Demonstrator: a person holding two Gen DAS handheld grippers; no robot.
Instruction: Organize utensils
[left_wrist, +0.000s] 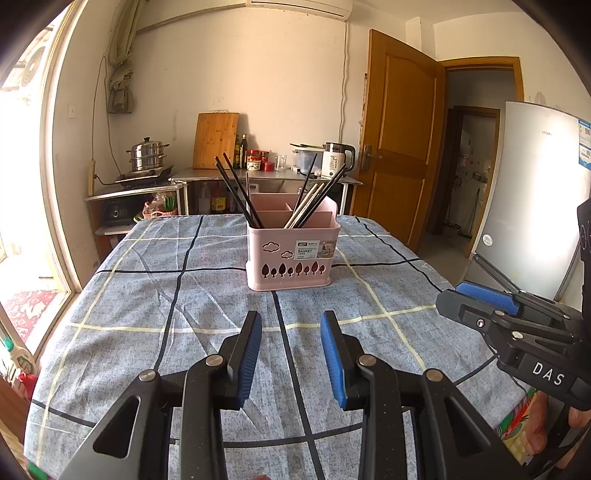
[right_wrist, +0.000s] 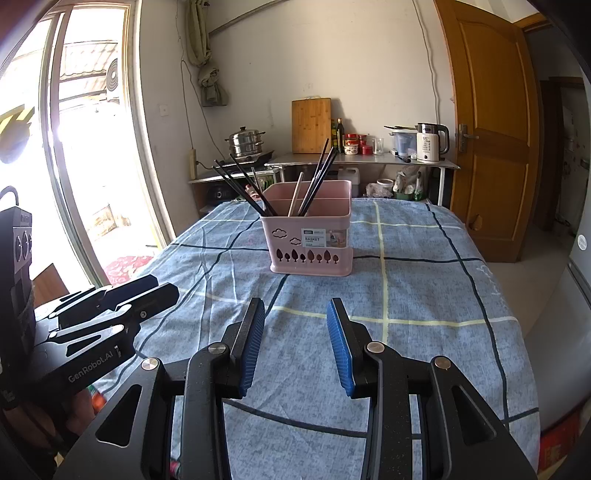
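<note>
Utensils: chopsticks (left_wrist: 240, 192) standing in a pink basket (left_wrist: 291, 258) on the table (left_wrist: 147, 314).

Left wrist view: basket at mid-table, toward the far edge, on blue checked cloth; dark chopsticks lean left in its left compartment, a mixed dark and pale bundle (left_wrist: 314, 199) leans right in the middle one. Left gripper (left_wrist: 291, 356) over the near edge, jaws parted, nothing between them; right gripper (left_wrist: 480, 302) at the right edge. Right wrist view: basket (right_wrist: 310, 243) as before, chopsticks (right_wrist: 243, 188) fanned left. Right gripper (right_wrist: 296, 347) parted and empty; left gripper (right_wrist: 147, 291) at the left edge, state unclear here.
</note>
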